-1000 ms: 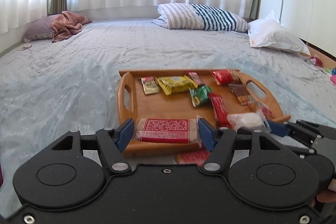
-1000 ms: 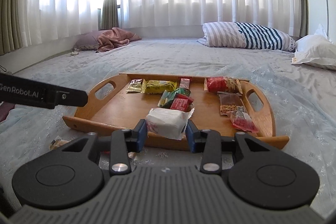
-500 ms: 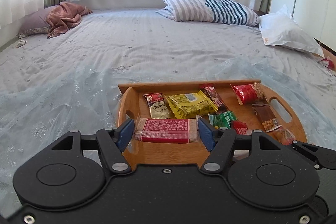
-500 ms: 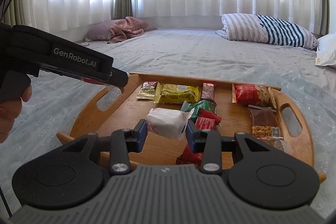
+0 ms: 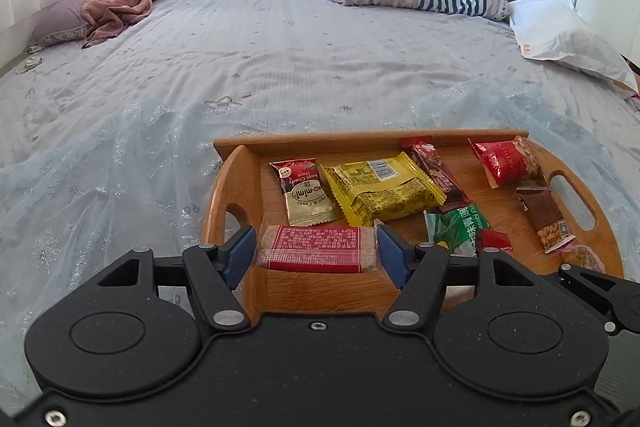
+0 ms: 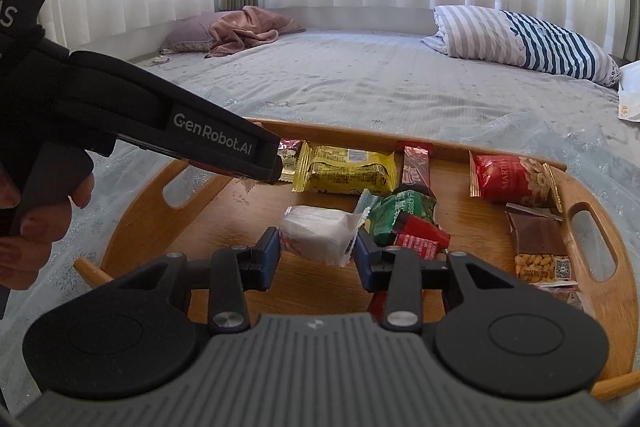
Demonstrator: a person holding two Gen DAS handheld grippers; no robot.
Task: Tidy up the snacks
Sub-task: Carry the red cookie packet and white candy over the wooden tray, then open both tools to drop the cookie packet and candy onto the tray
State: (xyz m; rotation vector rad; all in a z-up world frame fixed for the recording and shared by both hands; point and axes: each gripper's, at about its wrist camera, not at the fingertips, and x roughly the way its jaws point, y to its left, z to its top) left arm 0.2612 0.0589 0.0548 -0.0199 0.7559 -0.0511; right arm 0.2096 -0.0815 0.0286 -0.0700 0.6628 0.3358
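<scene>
The left fingers (image 5: 316,251) clamp a red wafer pack (image 5: 316,247) by its ends, over the near left part of the wooden tray (image 5: 436,137) on the bed (image 5: 320,67). The right fingers (image 6: 316,255) pinch a white packet (image 6: 316,233) above the tray's middle, beside green (image 6: 400,213) and red (image 6: 420,233) snacks.

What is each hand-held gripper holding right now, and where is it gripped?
Left hand-held gripper: flat red-labelled wafer packet, clamped by its two short ends. Right hand-held gripper: small white wrapped snack, pinched across its sides.
</scene>
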